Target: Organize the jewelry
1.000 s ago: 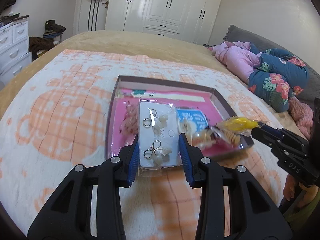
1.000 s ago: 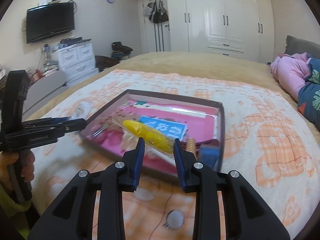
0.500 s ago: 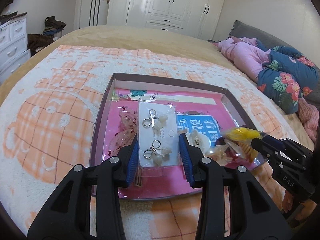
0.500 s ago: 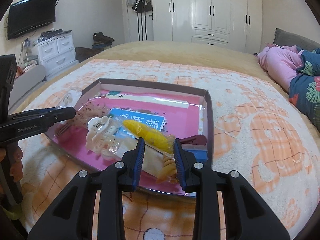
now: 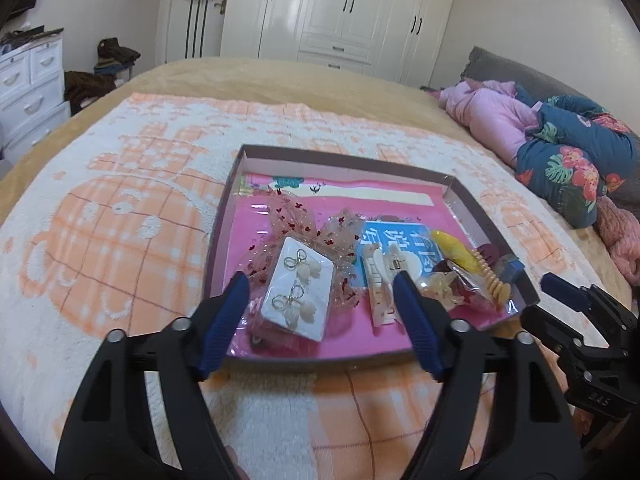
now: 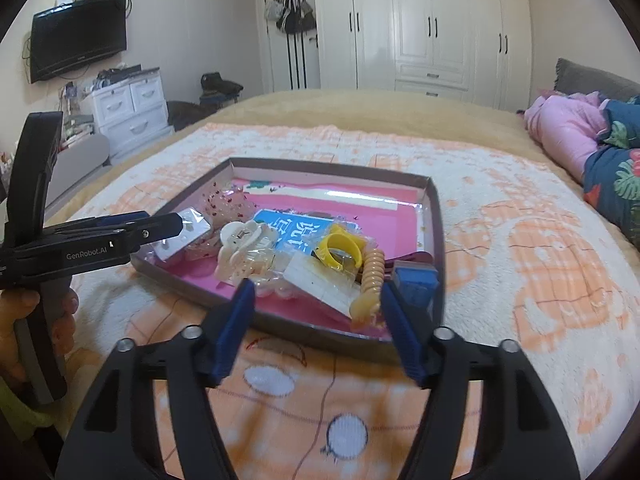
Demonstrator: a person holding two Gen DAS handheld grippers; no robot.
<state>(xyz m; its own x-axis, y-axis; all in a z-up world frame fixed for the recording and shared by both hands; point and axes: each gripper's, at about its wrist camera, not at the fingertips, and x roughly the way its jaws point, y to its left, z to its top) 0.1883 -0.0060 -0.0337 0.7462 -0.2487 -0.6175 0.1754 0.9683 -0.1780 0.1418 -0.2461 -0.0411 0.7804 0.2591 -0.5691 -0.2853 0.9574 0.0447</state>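
Since 0.5 s ago: both grippers let go, jaws now wide apart, empty. Earring card (image 5: 298,294) lies in tray (image 5: 224,216) btwn left gripper (image 5: 320,304) fingertips, not touching. Yellow clip bag (image 6: 340,250) in tray just ahead of right gripper (image 6: 316,306). Tray on bed blanket (image 5: 120,208).

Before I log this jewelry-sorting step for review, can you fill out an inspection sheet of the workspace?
Surface: orange-and-white blanket on a bed.
Job's things: earring card, white hair clip, yellow ring and spiral hair tie, all in the tray.
Clutter: pink and floral bedding.
Grippers: left gripper and right gripper, jaws open, holding nothing.
Cables: nothing seen.
Surroundings: wardrobe, TV, drawers.
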